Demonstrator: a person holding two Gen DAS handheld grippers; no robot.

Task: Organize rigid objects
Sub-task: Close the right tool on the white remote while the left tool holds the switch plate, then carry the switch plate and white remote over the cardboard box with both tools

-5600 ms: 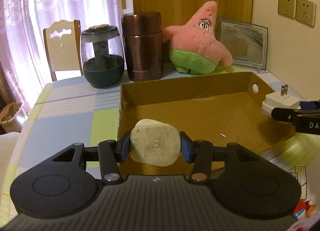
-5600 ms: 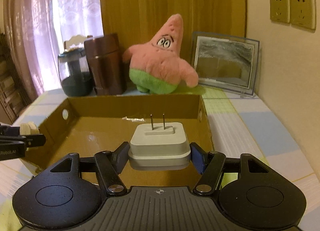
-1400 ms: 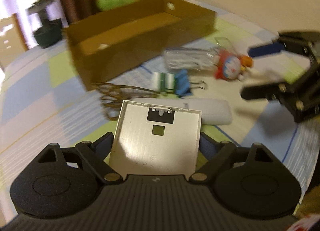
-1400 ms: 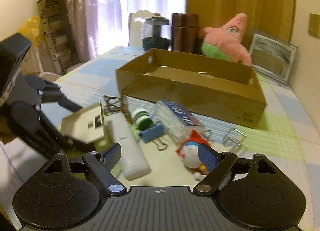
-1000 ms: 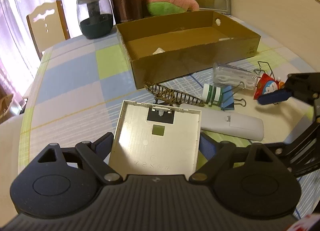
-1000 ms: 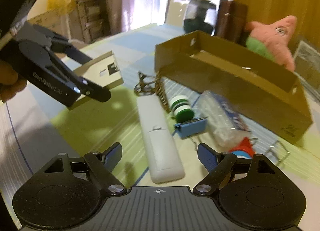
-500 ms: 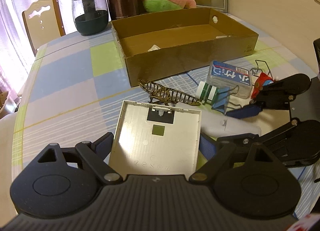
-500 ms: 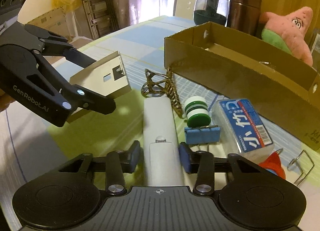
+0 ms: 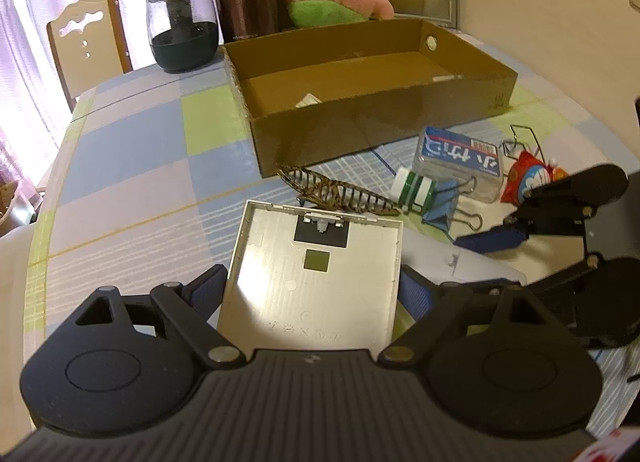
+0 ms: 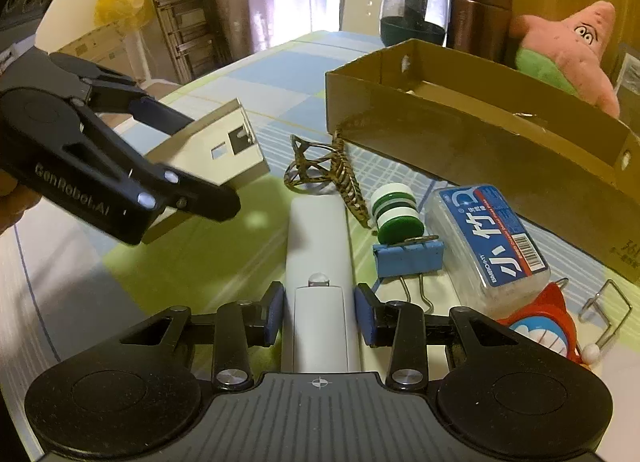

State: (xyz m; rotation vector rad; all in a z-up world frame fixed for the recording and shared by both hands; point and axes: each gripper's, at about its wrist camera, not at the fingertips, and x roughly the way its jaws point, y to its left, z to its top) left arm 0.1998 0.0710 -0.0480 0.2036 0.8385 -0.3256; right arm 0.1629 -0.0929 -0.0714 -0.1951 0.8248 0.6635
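Note:
My left gripper is shut on a flat beige switch cover plate, held above the table; gripper and plate also show at the left of the right wrist view. My right gripper is shut on a long white remote lying on the table; it shows at the right of the left wrist view. The brown cardboard box stands behind, with small white items inside.
On the table near the remote lie a brown hair claw, a green-white spool, a blue binder clip, a clear floss box, a red Doraemon toy and a wire clip. A jar, flask, plush star and chair stand behind the box.
My right gripper has closed on the white remote and stays there. My left gripper still holds the cover plate, shifted slightly nearer the box.

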